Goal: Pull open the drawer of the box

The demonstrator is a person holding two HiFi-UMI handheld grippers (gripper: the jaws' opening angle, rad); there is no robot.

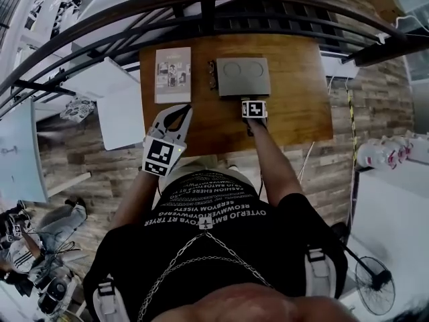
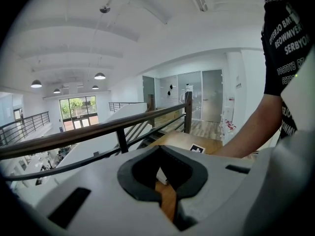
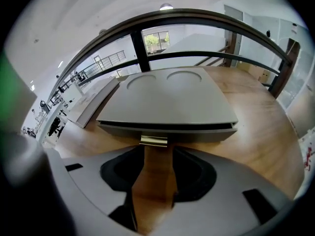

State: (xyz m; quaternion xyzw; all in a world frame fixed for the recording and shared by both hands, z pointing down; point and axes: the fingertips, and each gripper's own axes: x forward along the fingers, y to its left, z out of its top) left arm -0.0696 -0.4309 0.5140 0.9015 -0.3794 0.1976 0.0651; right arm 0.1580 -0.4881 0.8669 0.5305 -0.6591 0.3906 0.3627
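A flat grey box [image 1: 242, 77] with two round dents in its lid lies on the wooden table [image 1: 295, 106]. In the right gripper view the box [image 3: 167, 102] fills the middle. Its drawer front [image 3: 197, 132] sits in under the lid, with a small gold pull tab [image 3: 153, 141] on it. My right gripper [image 1: 253, 100] is at the box's near edge. Its jaws [image 3: 155, 151] stand open just short of the tab, with only bare table between them. My left gripper [image 1: 185, 108] rests left of the box with its tips together [image 2: 160, 149], holding nothing.
A grey booklet [image 1: 172, 74] lies left of the box, also seen as a flat slab [image 3: 93, 104]. A black railing [image 1: 221, 5] runs right behind the table's far edge. A small dark piece [image 1: 212, 76] sits at the box's left side. A floor fan [image 1: 375, 284] stands at the lower right.
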